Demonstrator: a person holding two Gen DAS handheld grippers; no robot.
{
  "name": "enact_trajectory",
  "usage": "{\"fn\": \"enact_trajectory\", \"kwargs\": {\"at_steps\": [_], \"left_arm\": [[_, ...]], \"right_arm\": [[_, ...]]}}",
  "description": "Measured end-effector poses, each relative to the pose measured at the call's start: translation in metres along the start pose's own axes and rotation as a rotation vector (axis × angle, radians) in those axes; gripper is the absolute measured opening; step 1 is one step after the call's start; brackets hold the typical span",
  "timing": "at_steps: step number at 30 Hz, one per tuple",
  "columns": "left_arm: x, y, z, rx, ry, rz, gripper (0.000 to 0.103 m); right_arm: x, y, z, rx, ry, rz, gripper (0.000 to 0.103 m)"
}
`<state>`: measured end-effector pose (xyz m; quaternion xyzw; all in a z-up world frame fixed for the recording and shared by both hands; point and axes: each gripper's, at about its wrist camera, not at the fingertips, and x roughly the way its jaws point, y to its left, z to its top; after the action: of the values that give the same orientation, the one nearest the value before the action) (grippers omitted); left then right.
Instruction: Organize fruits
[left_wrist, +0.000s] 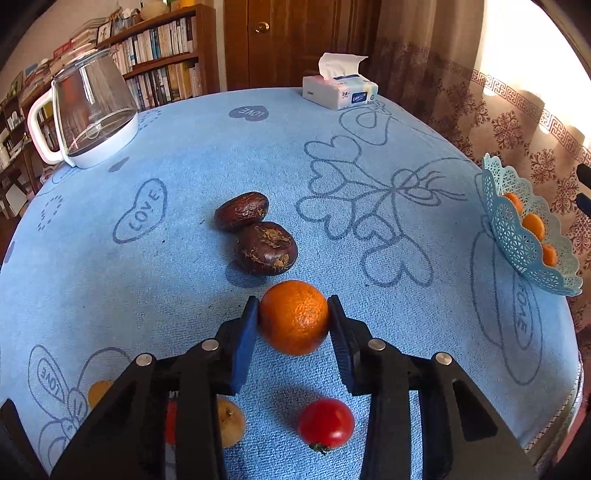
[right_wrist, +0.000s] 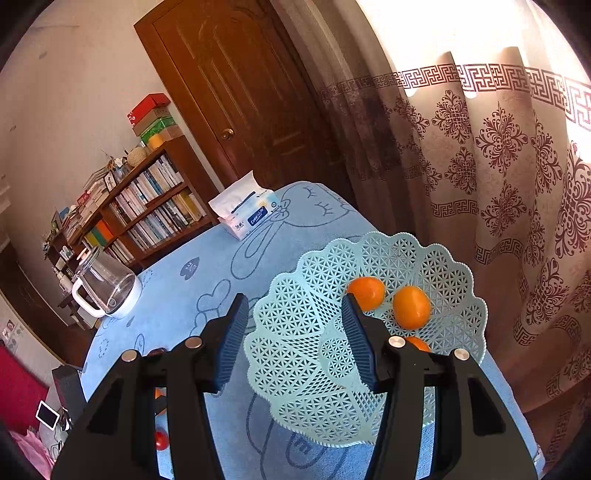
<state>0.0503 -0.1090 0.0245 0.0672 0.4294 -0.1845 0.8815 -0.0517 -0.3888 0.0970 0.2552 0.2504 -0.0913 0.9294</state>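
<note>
Orange (left_wrist: 294, 316) sits clamped between the left gripper (left_wrist: 293, 322) pads, on or just off the blue cloth (left_wrist: 369, 155) (contact underneath hard to judge). Probably bound for the basket (right_wrist: 369, 347), where three oranges already lie. Right gripper (right_wrist: 293, 341) hangs part-open and empty over the basket's near rim.

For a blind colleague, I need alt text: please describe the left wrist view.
The left gripper is closed on an orange on a blue tablecloth. Behind it lie two dark brown fruits; a red tomato lies nearer the camera, and a lattice basket with oranges stands at the right.
</note>
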Motion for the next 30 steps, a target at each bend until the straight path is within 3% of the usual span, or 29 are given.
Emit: {"fn": "enact_trajectory", "kwargs": {"at_steps": [6, 15, 30], "left_arm": [[-0.017, -0.029, 0.008, 0.059, -0.035, -0.03, 0.038], [-0.038, -0.099, 0.034, 0.167, -0.095, -0.149, 0.038], [-0.026, -0.189, 0.059, 0.285, -0.116, -0.264, 0.038]], "right_arm": [[-0.009, -0.008, 0.01, 0.011, -0.036, 0.002, 0.054], [-0.026, -0.025, 0.024, 0.051, -0.088, -0.006, 0.054], [-0.033, -0.032, 0.028, 0.076, -0.1, 0.008, 0.054]]}}
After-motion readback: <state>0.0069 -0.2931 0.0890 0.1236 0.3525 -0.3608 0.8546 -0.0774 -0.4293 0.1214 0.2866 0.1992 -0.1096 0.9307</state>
